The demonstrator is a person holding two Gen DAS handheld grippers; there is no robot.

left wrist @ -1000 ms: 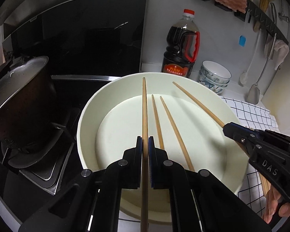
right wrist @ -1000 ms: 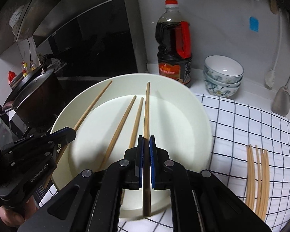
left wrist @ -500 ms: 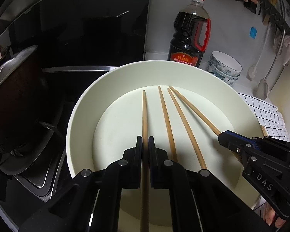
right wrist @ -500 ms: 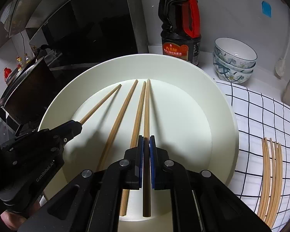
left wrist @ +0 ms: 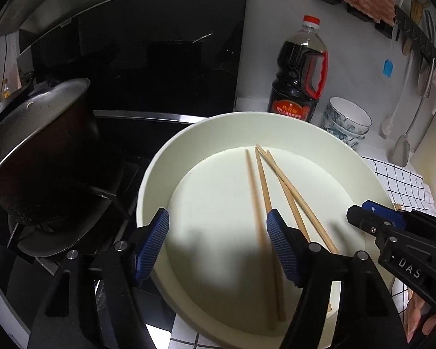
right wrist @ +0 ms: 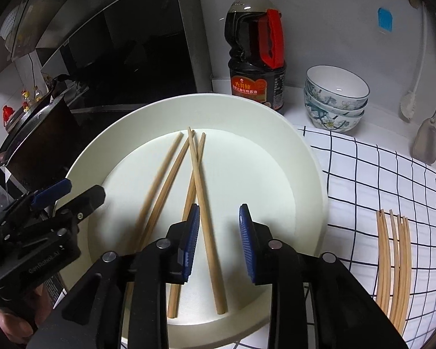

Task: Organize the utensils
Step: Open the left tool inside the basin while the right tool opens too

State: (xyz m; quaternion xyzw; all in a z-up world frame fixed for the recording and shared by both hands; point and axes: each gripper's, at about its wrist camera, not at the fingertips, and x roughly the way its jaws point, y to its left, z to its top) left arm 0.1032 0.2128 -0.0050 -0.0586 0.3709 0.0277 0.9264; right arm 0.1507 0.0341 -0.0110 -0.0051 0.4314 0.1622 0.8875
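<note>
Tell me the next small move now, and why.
Probably lift both grippers clear. The left gripper and right gripper are opening with nothing pinched; four chopsticks lie loose in the plate, and more wait on the checked cloth.

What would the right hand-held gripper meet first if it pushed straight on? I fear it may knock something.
Probably the chopstick lying between the opening fingers of the right hand-held gripper, then the floor of the white plate under it. Depth is hard to judge.
</note>
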